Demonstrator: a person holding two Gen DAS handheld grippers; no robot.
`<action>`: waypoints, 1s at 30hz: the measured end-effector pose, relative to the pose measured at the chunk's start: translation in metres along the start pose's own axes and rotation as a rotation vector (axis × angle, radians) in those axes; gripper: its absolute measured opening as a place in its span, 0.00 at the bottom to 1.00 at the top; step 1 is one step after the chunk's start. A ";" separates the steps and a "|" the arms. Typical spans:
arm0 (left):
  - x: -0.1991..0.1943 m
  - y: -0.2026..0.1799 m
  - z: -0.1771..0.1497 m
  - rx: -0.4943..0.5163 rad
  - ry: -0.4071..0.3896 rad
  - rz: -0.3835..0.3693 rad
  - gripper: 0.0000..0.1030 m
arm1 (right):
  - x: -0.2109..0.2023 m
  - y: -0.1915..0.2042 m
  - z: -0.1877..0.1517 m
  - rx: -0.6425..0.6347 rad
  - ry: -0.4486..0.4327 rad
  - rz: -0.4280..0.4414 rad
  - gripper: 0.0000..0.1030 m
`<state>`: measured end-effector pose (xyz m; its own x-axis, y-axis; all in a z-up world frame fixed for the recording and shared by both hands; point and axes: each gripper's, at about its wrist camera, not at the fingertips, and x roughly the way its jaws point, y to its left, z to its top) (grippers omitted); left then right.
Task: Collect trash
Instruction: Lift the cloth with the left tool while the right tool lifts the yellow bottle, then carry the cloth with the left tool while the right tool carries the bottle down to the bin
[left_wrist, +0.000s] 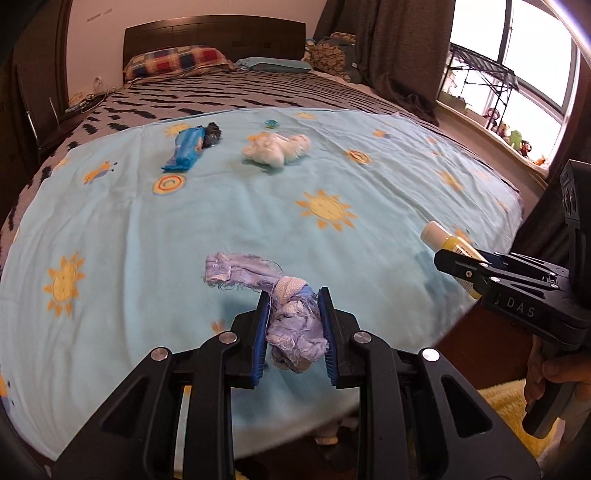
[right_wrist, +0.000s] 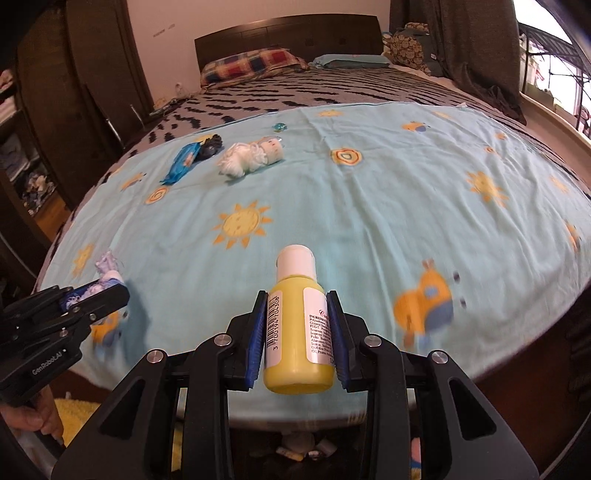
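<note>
Roughly halfway: both grippers hold trash above the near edge of the light-blue sun-print sheet (left_wrist: 332, 177). Left gripper (left_wrist: 293, 332) is closed on a frayed lilac cloth scrap (left_wrist: 291, 325); right gripper (right_wrist: 297, 332) is clamped on 1 yellow plastic bottle w/ white cap (right_wrist: 295, 332). Left on the sheet's far side: 1 blue snack wrapper (left_wrist: 186, 147), 1 dark crumpled bit (left_wrist: 212, 134), 1 white fluffy wad (left_wrist: 275, 147), 1 tiny teal piece (left_wrist: 269, 123).

Frayed pale-blue cloth rag (left_wrist: 295, 325): rough, matt, loose threads. Smooth yellow plastic bottle (right_wrist: 299, 332): slight sheen, white paper label. Light-blue printed cotton sheet (left_wrist: 258, 221): matt, creased. Crinkled blue foil wrapper (left_wrist: 186, 149): glossy.
</note>
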<state>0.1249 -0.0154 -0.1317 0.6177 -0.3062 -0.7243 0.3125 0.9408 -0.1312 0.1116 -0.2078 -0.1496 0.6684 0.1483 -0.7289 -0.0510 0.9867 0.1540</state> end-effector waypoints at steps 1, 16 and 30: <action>-0.003 -0.004 -0.005 0.003 0.000 -0.005 0.23 | -0.004 0.000 -0.006 0.002 0.001 -0.001 0.32; 0.001 -0.056 -0.103 0.057 0.105 -0.099 0.23 | -0.012 -0.022 -0.103 0.071 0.108 -0.053 0.32; 0.074 -0.066 -0.162 0.069 0.293 -0.087 0.23 | 0.043 -0.040 -0.153 0.126 0.263 -0.064 0.32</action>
<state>0.0332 -0.0771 -0.2860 0.3550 -0.3210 -0.8780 0.4094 0.8978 -0.1627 0.0288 -0.2306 -0.2897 0.4510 0.1143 -0.8852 0.0883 0.9812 0.1716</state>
